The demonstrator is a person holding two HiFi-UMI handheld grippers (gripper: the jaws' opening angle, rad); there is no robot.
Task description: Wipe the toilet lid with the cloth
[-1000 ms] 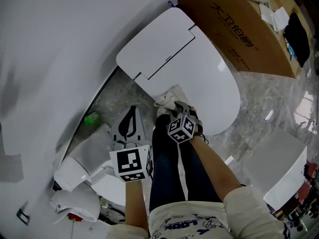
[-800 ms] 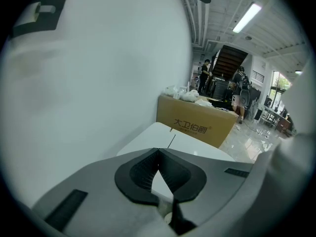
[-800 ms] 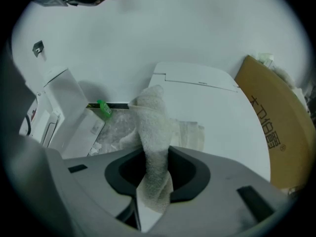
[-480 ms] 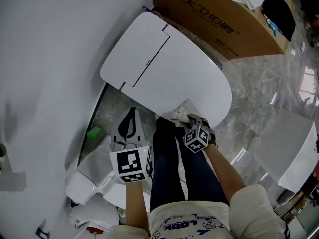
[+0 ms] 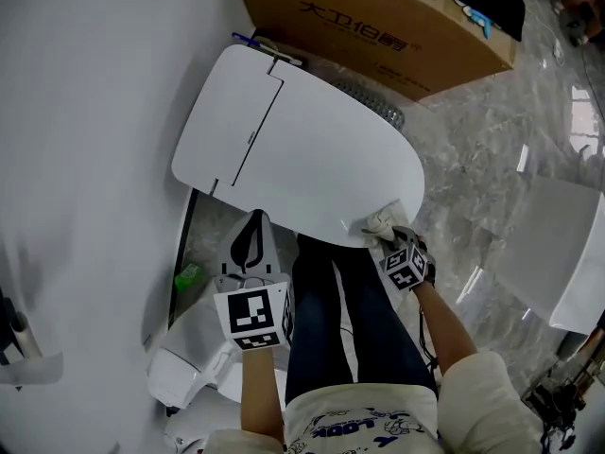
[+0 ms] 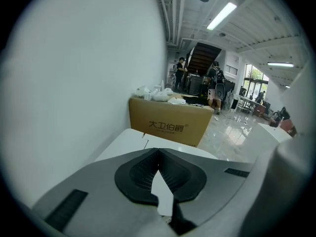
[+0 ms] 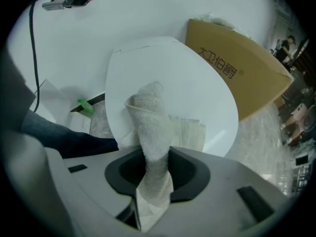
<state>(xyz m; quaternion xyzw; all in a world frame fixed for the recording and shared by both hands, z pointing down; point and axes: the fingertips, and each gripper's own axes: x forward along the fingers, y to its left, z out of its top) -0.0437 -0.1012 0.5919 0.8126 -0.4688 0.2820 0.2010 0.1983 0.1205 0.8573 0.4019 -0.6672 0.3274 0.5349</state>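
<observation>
While cloth [image 7: 150, 127] touches lid [image 5: 284, 159], box [image 5: 378, 26] holds clutter [image 6: 157, 95]

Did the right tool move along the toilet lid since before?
Yes. The right tool slid the cloth along the near edge of the toilet lid, toward its rounded front.

marbled floor [image 5: 477, 149] bears a toilet [image 5: 302, 159] and cardboard box [image 5: 378, 31].
</observation>
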